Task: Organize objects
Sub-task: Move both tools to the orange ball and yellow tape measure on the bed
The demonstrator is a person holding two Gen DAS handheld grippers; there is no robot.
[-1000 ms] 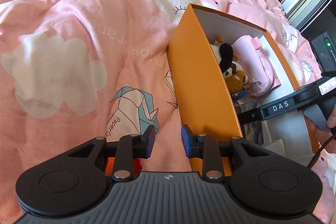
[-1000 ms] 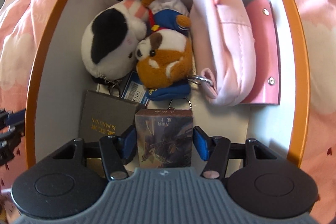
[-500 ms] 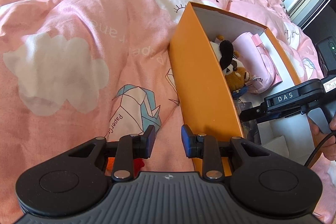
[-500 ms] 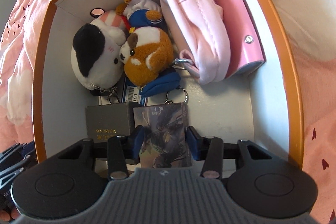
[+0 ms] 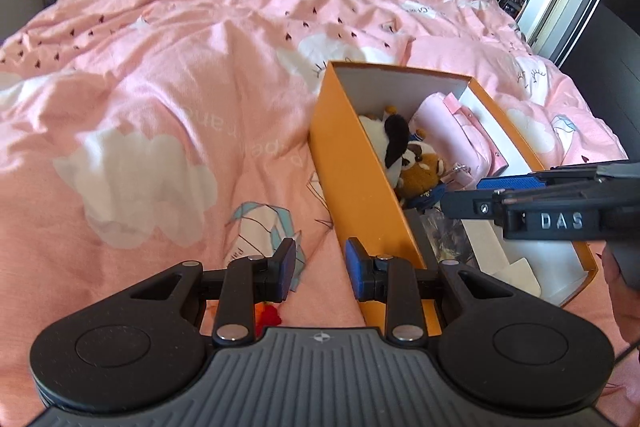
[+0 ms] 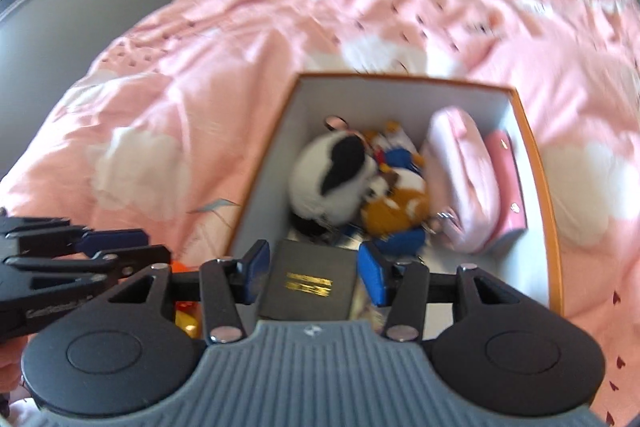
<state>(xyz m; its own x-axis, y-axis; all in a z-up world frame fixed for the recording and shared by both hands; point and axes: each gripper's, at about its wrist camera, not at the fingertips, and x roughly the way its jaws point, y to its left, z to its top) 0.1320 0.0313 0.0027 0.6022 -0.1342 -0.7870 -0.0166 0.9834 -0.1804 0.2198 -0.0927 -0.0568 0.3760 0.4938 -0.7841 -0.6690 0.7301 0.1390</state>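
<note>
Orange box (image 6: 536,163) on pink bedspread (image 5: 160,75), open-topped; 2 plush toys (image 6: 336,179) and pink pouch (image 6: 464,179) at its far end; dark box (image 6: 312,279) at near end. Right gripper (image 6: 312,271) above box, jaws opening, empty. Left gripper (image 5: 320,265) outside box's left wall, narrowly parted, empty; bedspread beyond lies open.

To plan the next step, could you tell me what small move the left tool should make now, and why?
Probably dip the left tool toward the orange-red item on the bedspread just beneath it: its jaws are empty, and that item lies outside the orange box.
</note>
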